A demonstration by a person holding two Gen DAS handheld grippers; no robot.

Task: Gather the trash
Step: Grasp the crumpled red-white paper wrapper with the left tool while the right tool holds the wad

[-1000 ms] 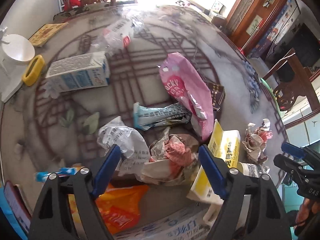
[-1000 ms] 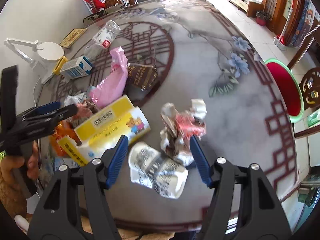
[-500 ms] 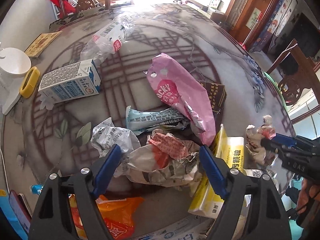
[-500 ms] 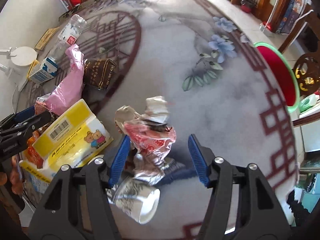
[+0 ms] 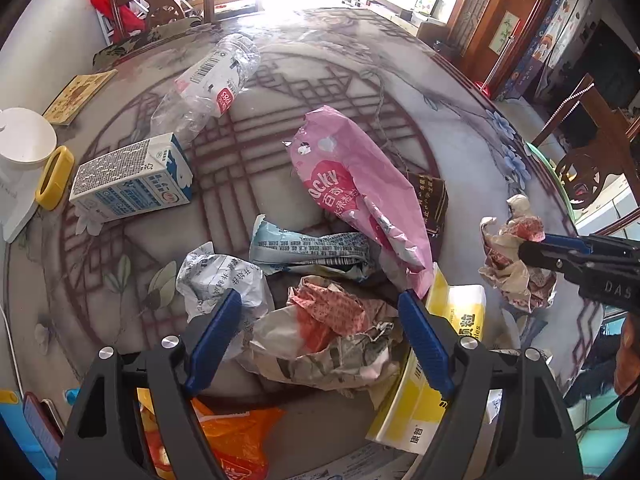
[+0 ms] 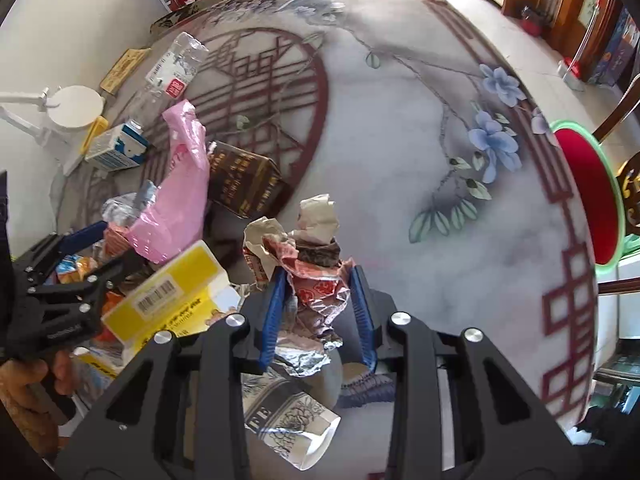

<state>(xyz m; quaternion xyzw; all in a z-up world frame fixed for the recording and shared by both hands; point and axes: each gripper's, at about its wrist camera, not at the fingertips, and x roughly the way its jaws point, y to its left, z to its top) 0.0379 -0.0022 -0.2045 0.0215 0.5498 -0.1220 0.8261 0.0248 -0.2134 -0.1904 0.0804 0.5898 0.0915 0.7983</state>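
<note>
My right gripper is shut on a crumpled red-and-silver wrapper and holds it above the round marble table; the gripper and the wrapper also show at the right of the left wrist view. My left gripper is open, its jaws either side of a crumpled red-and-white paper bag. Around it lie a pink snack bag, a blue wrapper, a white crumpled wrapper, a yellow tissue pack and an orange bag.
A milk carton, a crushed plastic bottle and a brown box lie further out. A paper cup lies under my right gripper. A white lamp base stands at left. A red bin stands off the table's right edge.
My right gripper has closed on the crumpled wrapper and lifted it off the table. My left gripper has drawn back a little and stays open over the paper bag.
</note>
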